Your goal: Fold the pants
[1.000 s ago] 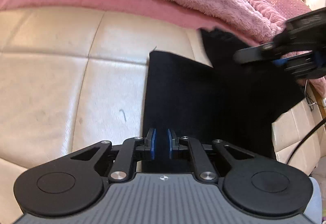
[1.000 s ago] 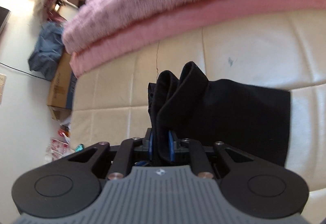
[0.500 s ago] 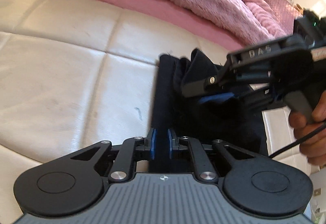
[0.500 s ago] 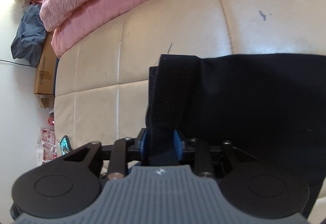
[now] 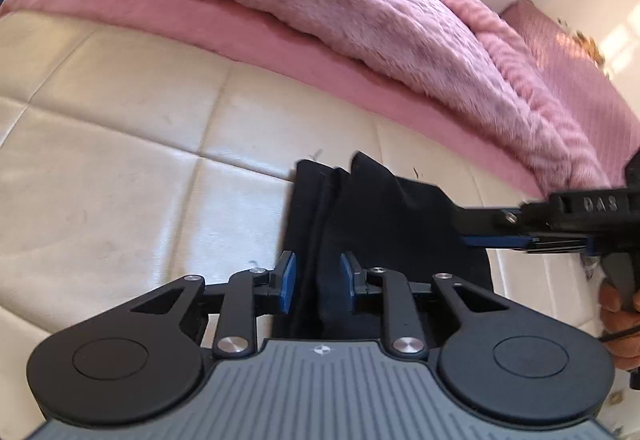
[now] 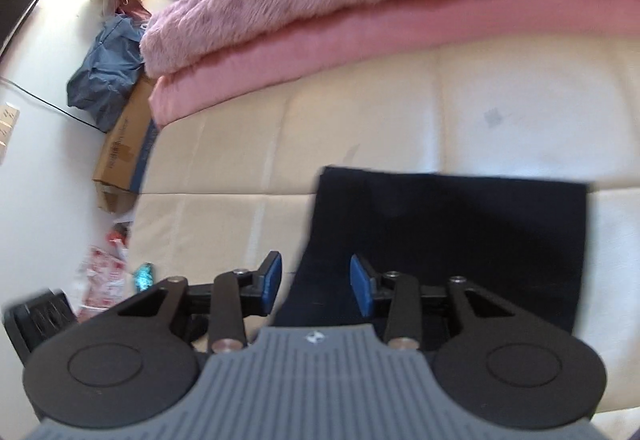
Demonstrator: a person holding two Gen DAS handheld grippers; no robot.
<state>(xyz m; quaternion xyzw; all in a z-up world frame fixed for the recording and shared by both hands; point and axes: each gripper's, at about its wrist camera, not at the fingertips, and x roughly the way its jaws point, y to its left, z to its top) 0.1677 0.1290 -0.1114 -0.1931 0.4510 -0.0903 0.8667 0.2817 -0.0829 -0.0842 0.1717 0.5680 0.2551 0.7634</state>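
Observation:
The black pants (image 5: 392, 224) lie folded on a cream leather cushion (image 5: 120, 199). In the left wrist view a raised ridge of the cloth still runs between the blue pads of my left gripper (image 5: 317, 280). Its jaws are opening and the pads no longer pinch the cloth. My right gripper (image 5: 464, 230) reaches in from the right over the pants' far edge. In the right wrist view the pants (image 6: 460, 240) lie flat. Their left edge passes between the spread pads of my right gripper (image 6: 316, 280), whose jaws are opening and stand off the cloth.
Fuzzy pink blankets (image 5: 320, 19) are piled along the back of the cushion. A person's hand (image 5: 616, 304) holds the right gripper's handle. Beside the cushion, on the floor, are a cardboard box (image 6: 124, 155), a blue garment (image 6: 104, 79) and red wrappers (image 6: 104, 272).
Both grippers' jaws have spread apart on the black cloth. The raised fold in the right wrist view has dropped flat. The right gripper has drawn back to the right in the left wrist view.

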